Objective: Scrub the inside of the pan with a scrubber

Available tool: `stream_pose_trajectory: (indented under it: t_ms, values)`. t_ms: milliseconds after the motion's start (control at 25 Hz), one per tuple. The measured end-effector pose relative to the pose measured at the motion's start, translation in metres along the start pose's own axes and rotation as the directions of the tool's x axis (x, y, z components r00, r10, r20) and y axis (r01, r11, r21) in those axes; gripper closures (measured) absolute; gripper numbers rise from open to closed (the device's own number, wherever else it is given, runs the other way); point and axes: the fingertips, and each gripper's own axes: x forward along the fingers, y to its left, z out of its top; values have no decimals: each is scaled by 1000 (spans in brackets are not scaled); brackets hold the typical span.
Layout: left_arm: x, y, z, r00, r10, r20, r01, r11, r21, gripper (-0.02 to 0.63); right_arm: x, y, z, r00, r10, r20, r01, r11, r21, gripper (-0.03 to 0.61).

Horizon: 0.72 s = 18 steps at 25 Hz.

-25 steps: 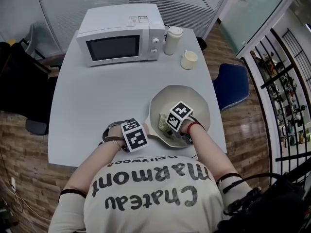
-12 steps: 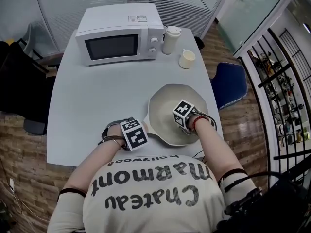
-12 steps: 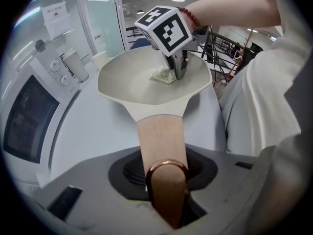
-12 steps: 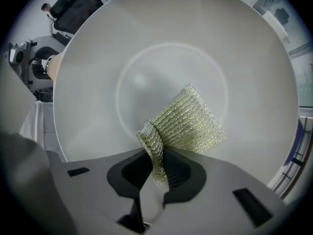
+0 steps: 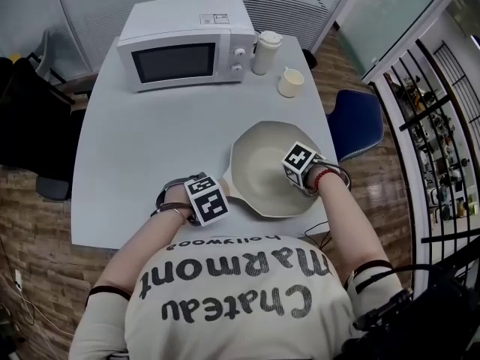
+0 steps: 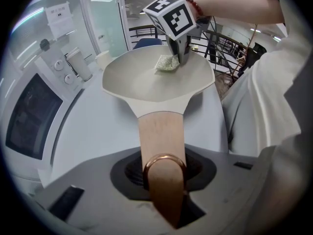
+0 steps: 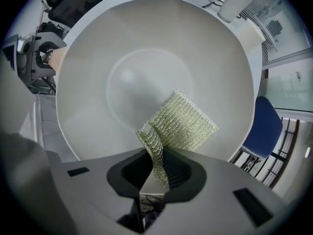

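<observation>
While the pan (image 5: 259, 163) is steadied at the near right corner of the table (image 5: 142, 148), scrubbing appears to be under way. Left gripper (image 6: 164, 192): jaws closing on the wooden handle (image 6: 160, 136), which is clamped between them. Right gripper (image 7: 154, 187): clenched on the scrubber (image 7: 186, 121), whose free part lies against the inner wall, on the side away from the handle. No residue is visible inside. Coverage cannot be judged; the centre and far wall likely remain.
</observation>
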Motion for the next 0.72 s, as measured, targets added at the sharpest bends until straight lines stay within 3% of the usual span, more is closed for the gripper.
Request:
stream_pose_trajectory:
  t_ms: [160, 240, 280, 320, 400, 480, 520, 600, 720]
  values:
    - [0, -1, 1, 1000, -14, 3, 14, 1000, -7, 492, -10, -3, -3, 998, 50, 37, -51, 999, 19, 514]
    - [-2, -3, 1, 1000, -13, 1, 13, 1000, -7, 492, -17, 19, 10, 972, 190, 136, -196, 980, 27, 514]
    - [-2, -3, 1, 1000, -12, 0, 12, 1000, -7, 492, -24, 40, 21, 930, 302, 208, -312, 950, 16, 515]
    - [-2, -4, 1, 1000, -12, 0, 12, 1000, -8, 492, -33, 65, 34, 862, 424, 277, -437, 899, -14, 514]
    - [-2, -4, 1, 1000, -11, 0, 11, 1000, -10, 492, -54, 114, 58, 686, 630, 364, -641, 760, -106, 515]
    - [-1, -4, 1, 1000, -7, 0, 7, 1000, -9, 492, -72, 146, 75, 531, 749, 397, -756, 630, -177, 514]
    - [-1, -4, 1, 1000, -6, -1, 6, 1000, -9, 492, -78, 156, 82, 475, 781, 406, -790, 582, -195, 514]
    - [-1, -5, 1, 1000, -7, -1, 7, 1000, -11, 492, -85, 168, 92, 404, 813, 418, -830, 518, -206, 514]
    - [-2, -8, 1, 1000, -15, 5, 15, 1000, -27, 492, -85, 173, 99, 376, 825, 421, -852, 487, -194, 514]
